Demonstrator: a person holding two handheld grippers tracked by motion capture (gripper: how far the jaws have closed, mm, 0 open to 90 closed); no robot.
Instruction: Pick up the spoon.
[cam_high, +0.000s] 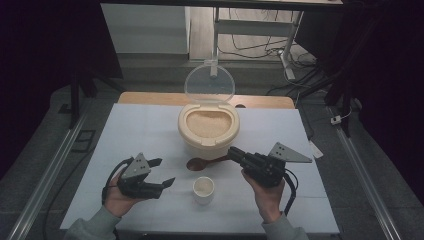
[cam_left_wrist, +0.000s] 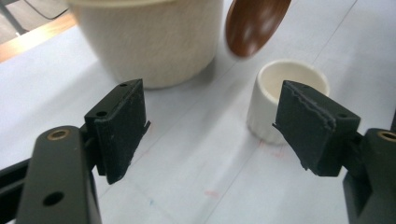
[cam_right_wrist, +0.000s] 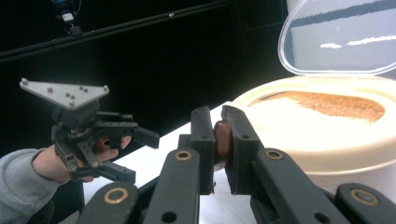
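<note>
A cream tub (cam_high: 208, 131) full of tan grain stands mid-table, its clear lid (cam_high: 209, 83) tipped up behind it. In front of it sits a small white cup (cam_high: 203, 189) with grain inside. My right gripper (cam_high: 235, 154) is shut on the handle of a brown spoon (cam_high: 197, 163), whose bowl hovers low between tub and cup. In the right gripper view the handle (cam_right_wrist: 223, 137) is pinched between the pads. My left gripper (cam_high: 166, 171) stands open to the left of the cup, with nothing between its pads. In the left gripper view the cup (cam_left_wrist: 285, 84) sits behind the right pad.
A white sheet (cam_high: 130, 130) covers the table, with a wooden edge (cam_high: 150, 97) at the back. Desk legs and cables (cam_high: 285, 50) lie on the floor beyond. Metal rails (cam_high: 50, 170) run along both sides. The left gripper view shows the tub wall (cam_left_wrist: 154, 42) close ahead.
</note>
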